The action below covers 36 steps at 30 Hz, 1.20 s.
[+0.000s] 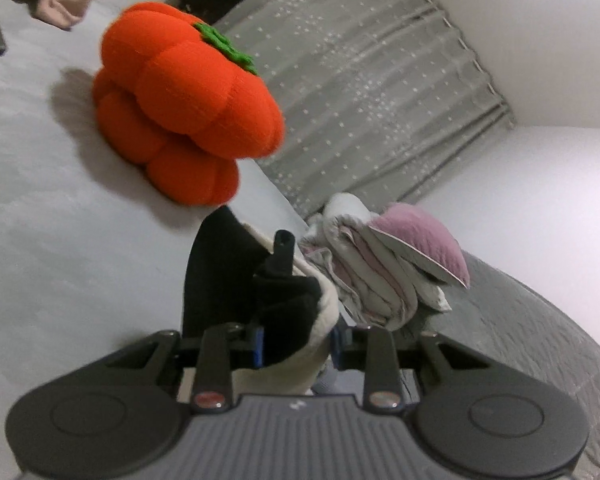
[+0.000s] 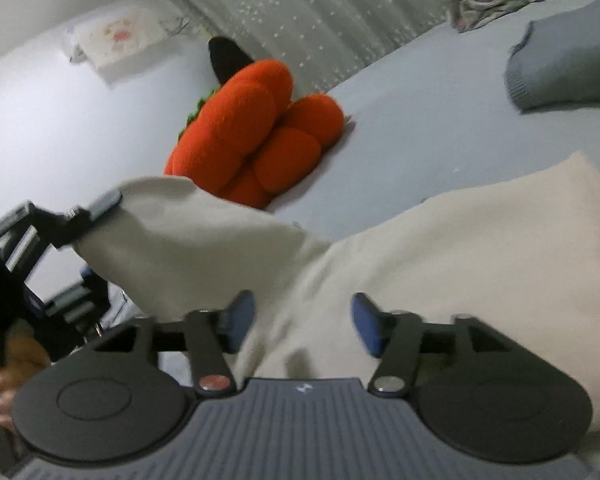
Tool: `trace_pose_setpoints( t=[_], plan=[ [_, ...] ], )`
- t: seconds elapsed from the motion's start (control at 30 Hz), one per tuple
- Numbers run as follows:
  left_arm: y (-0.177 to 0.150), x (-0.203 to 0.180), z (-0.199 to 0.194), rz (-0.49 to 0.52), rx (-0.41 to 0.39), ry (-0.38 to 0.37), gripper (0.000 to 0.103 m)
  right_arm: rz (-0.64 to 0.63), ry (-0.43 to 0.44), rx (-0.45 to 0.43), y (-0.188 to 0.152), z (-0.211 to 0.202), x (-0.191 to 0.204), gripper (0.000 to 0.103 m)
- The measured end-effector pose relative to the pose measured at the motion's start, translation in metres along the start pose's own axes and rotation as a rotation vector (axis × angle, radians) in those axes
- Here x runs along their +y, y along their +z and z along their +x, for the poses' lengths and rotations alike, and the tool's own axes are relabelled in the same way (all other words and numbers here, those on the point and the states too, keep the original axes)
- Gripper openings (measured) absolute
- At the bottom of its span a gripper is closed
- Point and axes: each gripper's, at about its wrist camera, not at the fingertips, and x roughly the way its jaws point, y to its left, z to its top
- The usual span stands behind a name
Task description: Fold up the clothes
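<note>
Two handheld grippers working a cream garment (image 2: 440, 248) on a bed beside an orange pumpkin cushion (image 1: 184, 108).

The left gripper (image 1: 296, 344) is clamping a bunched fold of the garment, cream outside with black lining showing, and is holding that corner lifted just in front of the pumpkin cushion. The right gripper (image 2: 300, 328) is hovering with jaws apart over the garment, cloth lying between the blue pads (image 2: 366, 326) but not pinched. The rest of the garment is lying spread on the pale sheet (image 2: 420, 120), nearer the camera than the cushion. A crumpled grey-pink bedding pile (image 1: 384, 264) is sitting to the cushion's right in the left wrist view; a folded grey knit (image 2: 564, 64) is lying well to the cushion's right in the right wrist view.
</note>
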Motion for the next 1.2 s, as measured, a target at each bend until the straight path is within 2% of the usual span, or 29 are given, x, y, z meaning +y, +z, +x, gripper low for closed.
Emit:
trace_pose_setpoints(
  t=[0.13,0.27,0.57,0.67,0.7,0.87,0.93,1.0,1.1,1.2],
  plan=[
    [-0.015,-0.012,0.011,0.009,0.029,-0.037,0.029,0.047,-0.047,-0.048,0.01,-0.022,-0.006,0.064],
    [-0.033,-0.027,0.028,0.032,0.087,-0.065,0.029,0.162,-0.046,-0.083,0.015,-0.033,-0.023,0.064],
    [-0.074,-0.031,0.053,0.072,0.237,-0.083,0.03,0.466,0.161,-0.148,0.019,-0.053,-0.062,0.069],
    [-0.079,-0.028,0.061,0.098,0.311,-0.072,0.034,0.541,0.192,-0.158,0.019,-0.056,-0.071,0.069],
    [-0.08,-0.028,0.061,0.112,0.342,-0.078,0.041,0.555,0.196,-0.159,0.019,-0.056,-0.072,0.069],
    [-0.077,-0.028,0.058,0.119,0.424,-0.179,0.055,0.536,0.162,-0.145,0.02,-0.062,-0.067,0.069],
    [-0.074,-0.028,0.049,0.161,0.409,-0.195,0.055,0.513,0.142,-0.138,0.024,-0.059,-0.064,0.069],
    [-0.067,-0.025,0.041,0.212,0.368,-0.178,0.055,0.49,0.122,-0.131,0.027,-0.056,-0.061,0.069],
    [-0.054,-0.009,0.038,0.247,0.311,-0.114,0.055,0.435,0.073,-0.114,0.029,-0.051,-0.053,0.069],
    [-0.045,0.011,0.041,0.239,0.274,-0.053,0.055,0.338,-0.008,-0.087,0.029,-0.042,-0.04,0.069]
  ],
)
